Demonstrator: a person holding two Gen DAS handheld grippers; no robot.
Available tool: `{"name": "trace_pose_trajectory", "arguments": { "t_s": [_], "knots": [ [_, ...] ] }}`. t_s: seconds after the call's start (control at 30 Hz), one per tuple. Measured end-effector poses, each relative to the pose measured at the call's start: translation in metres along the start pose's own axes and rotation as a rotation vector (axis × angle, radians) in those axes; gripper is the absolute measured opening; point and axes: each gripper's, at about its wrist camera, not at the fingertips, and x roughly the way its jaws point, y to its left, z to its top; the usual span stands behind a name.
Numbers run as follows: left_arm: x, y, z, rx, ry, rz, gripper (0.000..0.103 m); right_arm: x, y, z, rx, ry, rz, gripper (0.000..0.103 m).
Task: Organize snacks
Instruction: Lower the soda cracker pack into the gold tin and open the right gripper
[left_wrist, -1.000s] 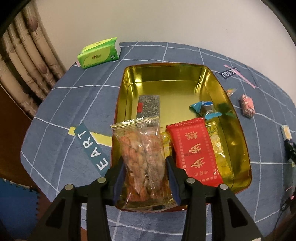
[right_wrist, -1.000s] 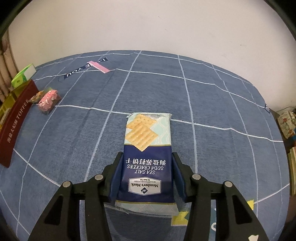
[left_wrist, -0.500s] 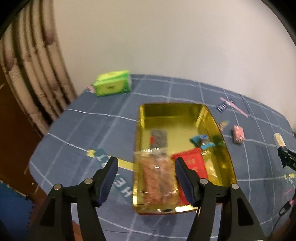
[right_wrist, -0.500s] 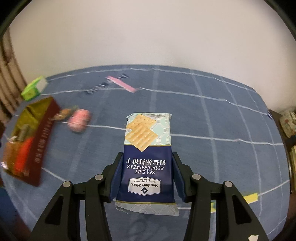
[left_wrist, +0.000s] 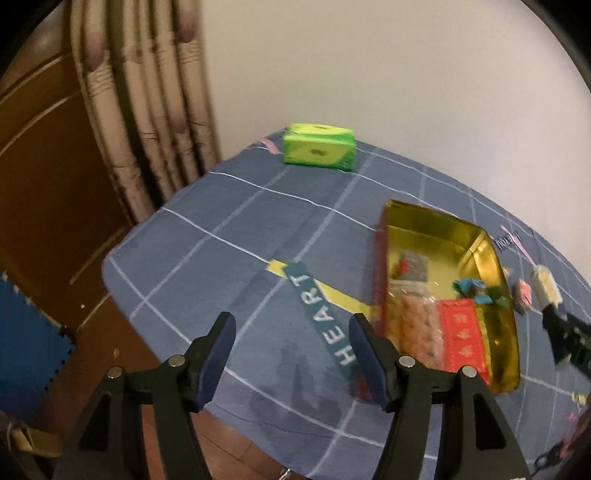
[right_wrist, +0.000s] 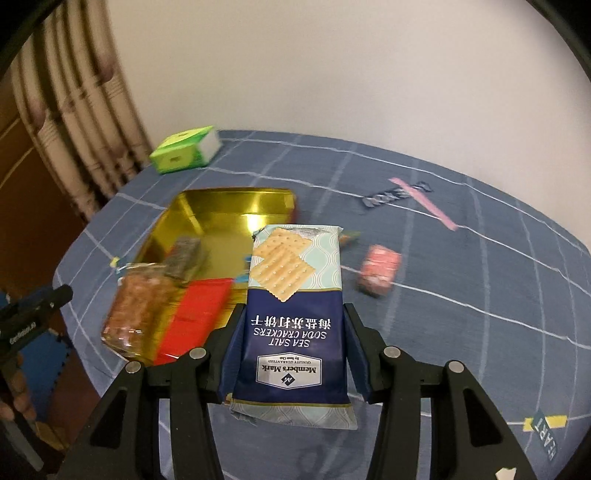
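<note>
A gold tin (left_wrist: 436, 229) (right_wrist: 221, 205) sits on the blue tablecloth. It holds a clear bag of peanuts (left_wrist: 415, 328) (right_wrist: 138, 306), a red packet (left_wrist: 463, 332) (right_wrist: 201, 310), a dark bar (right_wrist: 184, 254) and a blue candy (left_wrist: 472, 290). My left gripper (left_wrist: 291, 332) is open and empty, left of the tin over the cloth. My right gripper (right_wrist: 291, 325) is shut on a blue soda cracker pack (right_wrist: 291, 306), held above the tin's right edge. It also shows at the right of the left wrist view (left_wrist: 545, 288).
A green tissue pack (left_wrist: 319, 151) (right_wrist: 183, 153) lies at the far left of the table. A pink candy (right_wrist: 378, 269) (left_wrist: 523, 300) and a small wrapped sweet (right_wrist: 349, 236) lie right of the tin. Curtains and a wooden door stand left. The table edge is close below my left gripper.
My left gripper let go of the peanut bag in the tin, opened and drew back to the left. My right gripper carried the cracker pack left, up to the tin.
</note>
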Motion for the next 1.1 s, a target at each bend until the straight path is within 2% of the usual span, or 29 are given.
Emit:
{"name": "trace_pose_trajectory", "arguments": {
  "t_s": [0.13, 0.37, 1.1],
  "knots": [
    [0.003, 0.005, 0.000, -0.007, 0.003, 0.043, 0.065, 0.012, 0.023, 0.004, -0.034, 0.018, 0.003, 0.046],
    [0.012, 0.011, -0.001, -0.025, 0.046, 0.057, 0.065, 0.030, 0.046, 0.005, -0.057, 0.051, 0.007, 0.046],
    [0.012, 0.005, -0.003, -0.006, 0.050, 0.060, 0.065, 0.059, 0.056, 0.000, -0.044, 0.127, 0.015, 0.046]
  ]
}}
